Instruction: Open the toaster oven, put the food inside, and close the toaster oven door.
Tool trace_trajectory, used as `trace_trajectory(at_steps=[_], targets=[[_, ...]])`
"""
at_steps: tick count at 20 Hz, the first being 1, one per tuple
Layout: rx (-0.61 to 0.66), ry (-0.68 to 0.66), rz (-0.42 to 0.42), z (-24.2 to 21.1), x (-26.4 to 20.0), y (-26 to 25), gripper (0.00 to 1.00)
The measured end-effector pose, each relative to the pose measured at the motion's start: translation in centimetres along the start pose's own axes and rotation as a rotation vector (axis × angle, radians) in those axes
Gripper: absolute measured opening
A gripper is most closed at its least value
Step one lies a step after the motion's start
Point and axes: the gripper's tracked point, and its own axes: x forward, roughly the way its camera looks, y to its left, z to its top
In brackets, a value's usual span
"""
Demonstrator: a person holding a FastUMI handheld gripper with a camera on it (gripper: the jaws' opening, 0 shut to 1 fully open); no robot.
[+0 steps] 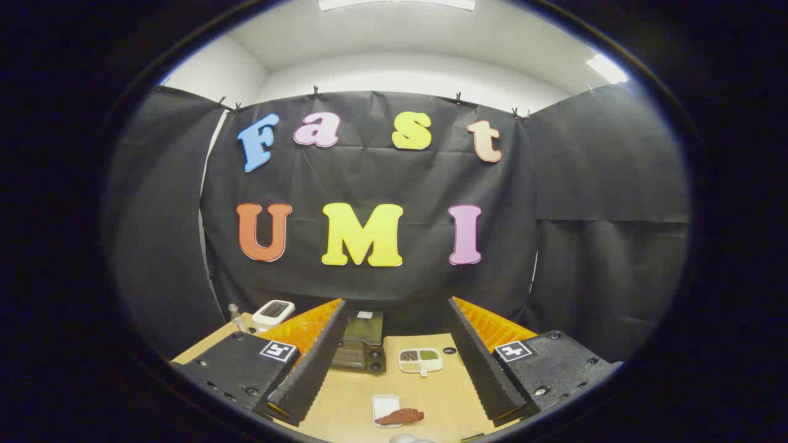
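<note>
While I hold the tool (394, 384) up above the desk (345, 394), its two fingers stand spread wide apart with nothing between their pads, and the whole working area lies in the gap between them.

Beyond the left finger, at the far left corner of the desk, I see a small clear bottle (234, 315) standing upright and, just beside it, a white device with a dark screen (273, 312); I cannot make out what it is.

Between the fingers, close against the left one and toward the back of the desk, sits the toaster oven (362, 344). It is a small dark box with a greenish-black top, a glass front and two round knobs on its right side. Its door looks shut, though the oven is small at this range and I cannot be certain.

Just to the right of the oven lies a white divided tray (421, 361) with a short handle. It has several compartments: one holds something dark reddish-brown, another something green, and a lower one something pale. I cannot tell what these fillings are.

Nearer to me, between the fingertips, a small white rectangular plate (385, 406) rests flat on the desk. The food (401, 416), a reddish-brown elongated piece, lies across the plate's near edge and reaches out rightward onto the desk.
</note>
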Motion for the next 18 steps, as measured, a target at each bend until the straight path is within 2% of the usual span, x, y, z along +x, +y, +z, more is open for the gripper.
trace_trajectory(at_steps=[12,18], targets=[[0.010,0.017,0.001,-0.4,0.6,1.0,1.00],[0.022,0.017,-0.023,-1.3,2.3,2.1,1.00]])
